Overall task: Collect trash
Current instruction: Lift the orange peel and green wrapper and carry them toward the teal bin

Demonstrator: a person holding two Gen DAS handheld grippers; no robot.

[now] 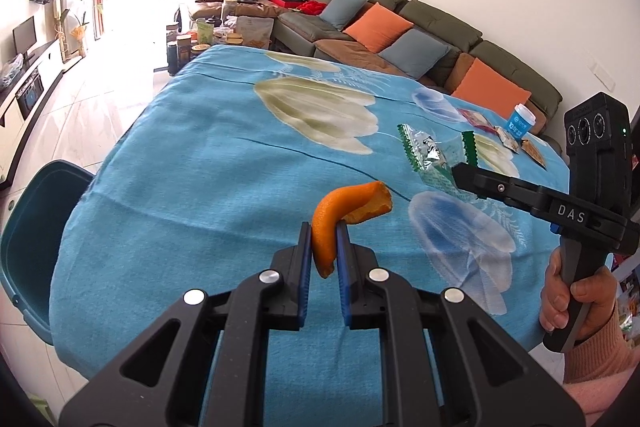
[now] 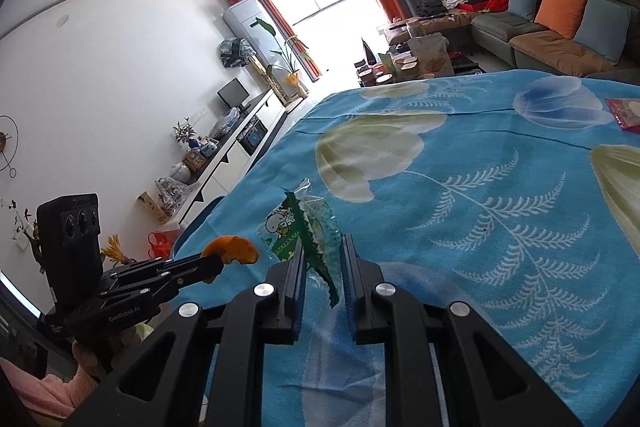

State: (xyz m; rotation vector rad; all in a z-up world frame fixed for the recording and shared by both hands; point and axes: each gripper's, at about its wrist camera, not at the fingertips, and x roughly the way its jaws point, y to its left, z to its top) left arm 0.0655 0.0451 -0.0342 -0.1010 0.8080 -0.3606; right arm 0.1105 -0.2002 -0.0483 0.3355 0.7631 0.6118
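Observation:
My left gripper (image 1: 324, 227) is shut on a curled orange peel (image 1: 348, 211) and holds it above the blue flowered tablecloth (image 1: 200, 163). The peel also shows in the right wrist view (image 2: 234, 249), in the left gripper (image 2: 216, 263). My right gripper (image 2: 323, 245) has a green and clear snack wrapper (image 2: 300, 227) between its fingers, with a gap on the right side. The wrapper (image 1: 432, 155) lies at the right gripper's tip (image 1: 460, 173) in the left wrist view.
A dark teal bin (image 1: 36, 227) stands at the table's left edge. More wrappers (image 1: 516, 143) and a blue cup (image 1: 522, 121) lie at the far right of the table. A red packet (image 2: 624, 113) lies at the right. A sofa (image 1: 400, 31) stands behind.

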